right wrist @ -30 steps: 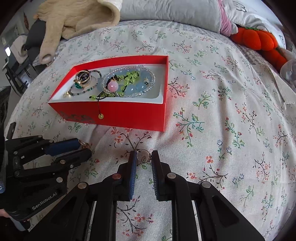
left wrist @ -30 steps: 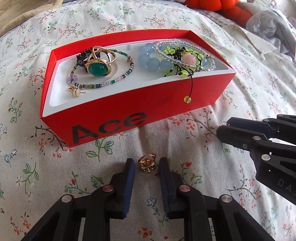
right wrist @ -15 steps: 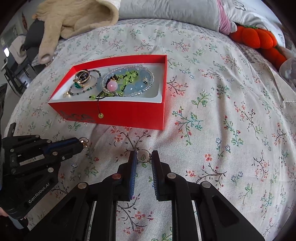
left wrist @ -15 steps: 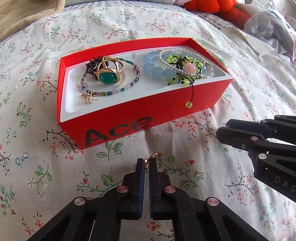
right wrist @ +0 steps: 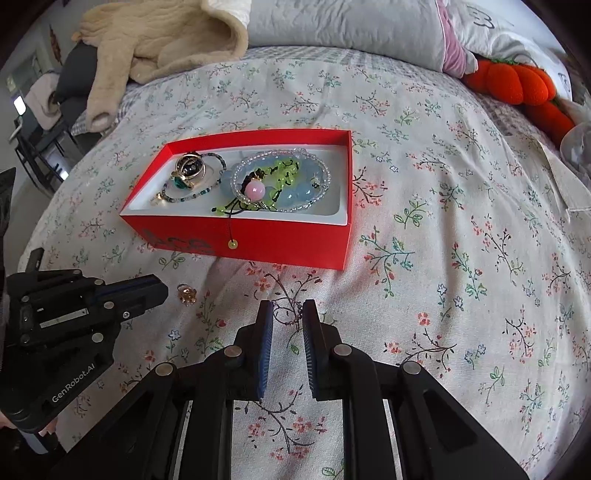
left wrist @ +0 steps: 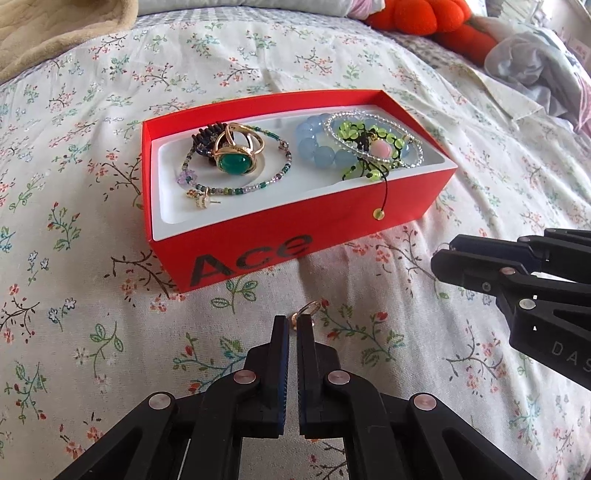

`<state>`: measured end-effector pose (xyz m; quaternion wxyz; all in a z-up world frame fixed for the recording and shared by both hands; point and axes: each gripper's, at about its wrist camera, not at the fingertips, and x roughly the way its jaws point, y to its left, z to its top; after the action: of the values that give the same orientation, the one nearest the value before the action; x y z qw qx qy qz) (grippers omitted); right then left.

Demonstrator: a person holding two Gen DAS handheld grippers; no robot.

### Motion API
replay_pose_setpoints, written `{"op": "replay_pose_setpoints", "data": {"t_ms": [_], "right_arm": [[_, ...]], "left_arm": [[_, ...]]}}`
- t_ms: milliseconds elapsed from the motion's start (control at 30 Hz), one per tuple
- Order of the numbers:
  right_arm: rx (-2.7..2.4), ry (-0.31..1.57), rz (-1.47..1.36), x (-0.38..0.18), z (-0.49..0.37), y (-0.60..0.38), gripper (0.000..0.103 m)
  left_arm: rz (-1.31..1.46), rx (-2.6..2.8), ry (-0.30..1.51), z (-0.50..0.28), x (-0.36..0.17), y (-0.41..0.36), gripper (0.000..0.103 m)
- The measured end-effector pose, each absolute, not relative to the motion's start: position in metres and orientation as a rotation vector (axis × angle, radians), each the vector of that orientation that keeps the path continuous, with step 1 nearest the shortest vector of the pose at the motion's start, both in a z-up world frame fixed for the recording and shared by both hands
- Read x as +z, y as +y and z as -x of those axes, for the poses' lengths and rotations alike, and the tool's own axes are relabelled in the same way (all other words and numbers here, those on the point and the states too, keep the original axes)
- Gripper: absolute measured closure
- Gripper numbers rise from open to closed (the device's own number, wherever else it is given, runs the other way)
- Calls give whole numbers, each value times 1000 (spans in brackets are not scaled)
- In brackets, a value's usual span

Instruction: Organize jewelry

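A red "Ace" box with a white liner lies on the floral bedspread. It holds a green-stone gold ring, a beaded chain, blue and clear bead bracelets and a green knotted cord with a pink bead. A small gold ring lies on the bedspread just past my left gripper, whose jaws are nearly closed and seem just clear of it. My right gripper stands slightly apart over a thin purple chain.
A beige fleece blanket and grey pillow lie at the bed's far end. An orange plush and crumpled cloth sit at the right. The bed edge drops off at left toward a chair.
My left gripper closed from wide open around the small gold ring and drew back from the box; the ring now lies at its tips. My right gripper opened slightly.
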<state>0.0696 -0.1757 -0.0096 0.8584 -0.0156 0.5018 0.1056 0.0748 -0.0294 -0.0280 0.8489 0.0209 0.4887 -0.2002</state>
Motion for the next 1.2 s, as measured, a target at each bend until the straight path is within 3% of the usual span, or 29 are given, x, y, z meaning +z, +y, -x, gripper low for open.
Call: {"op": "replay_pose_setpoints", "data": {"t_ms": [133,200,267,500,533,567,867,1200], "right_arm": [[221,1056,33,-9,-69,-177,86],[222,1057,32,-9,-68,-178,86],[222,1056,32,-9,-68,-178,86],[223,1061,32,-9,-66,-178,86],[221,1061,32,-10,-66,-178,86],[220,1062,32,-10,-66,-178,86],[214,1064,28,-10,-70,-180,86],[228,1017,4,9,-73,-175,86]], "left_arm": [[-63,-426,1041,-73,-33,-34,98],[-66,-423,1046,-75,-36,-36,73],[-70,-403,1042,-79,-41,-38,69],[-76,-392,1032,-87,-48,-49,71],[-81,-396,1028,-86,-48,-50,76],[-90,-403,1030,-86,-48,-52,93],[-100,-417,1037,-81,-40,-46,92],[-34,-442,959,-74,9,-28,92]]}}
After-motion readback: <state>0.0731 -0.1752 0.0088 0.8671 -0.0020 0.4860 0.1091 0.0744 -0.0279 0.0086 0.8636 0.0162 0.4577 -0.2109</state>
